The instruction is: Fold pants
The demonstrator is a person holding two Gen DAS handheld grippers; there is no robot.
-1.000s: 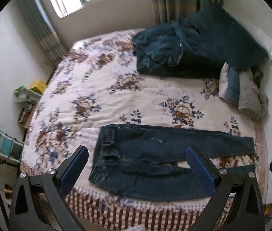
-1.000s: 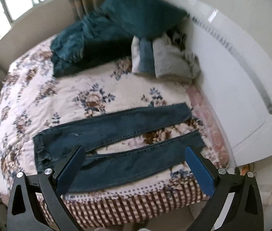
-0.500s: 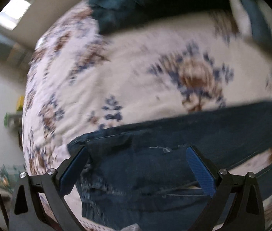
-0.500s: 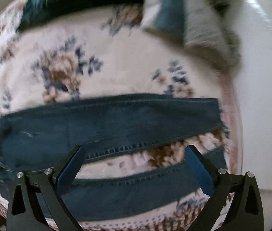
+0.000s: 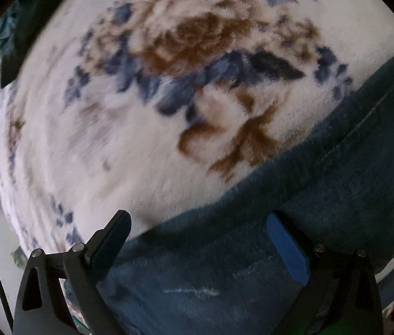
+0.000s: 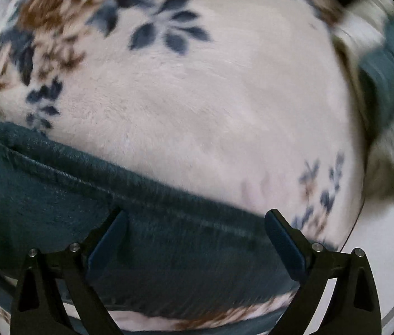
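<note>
Denim of the pants [image 5: 294,223] lies flat on the floral bed [image 5: 141,153], filling six o'clock in both views. Left tongs [image 5: 197,240] and right tongs [image 6: 194,237] gape wide, empty, straddling the far edge. Each should probably pinch only that outer seam, not the blanket pile, before lifting together.

Over the last second we drop both grippers from a high view of the whole bed to right down over it. The window, curtains, walls and floor leave both views, and the blanket [image 5: 146,150] fills them. Our left gripper [image 5: 198,236] now sits low over the far edge of the jeans [image 5: 252,251] at their left end, with its left fingertip [image 5: 119,224] over blanket and its right one over denim. Our right gripper [image 6: 195,231] now sits low over the far leg [image 6: 57,195] near its right end, both fingertips over denim. The pillows [image 6: 384,64] shrink to a blurred patch far right.
</note>
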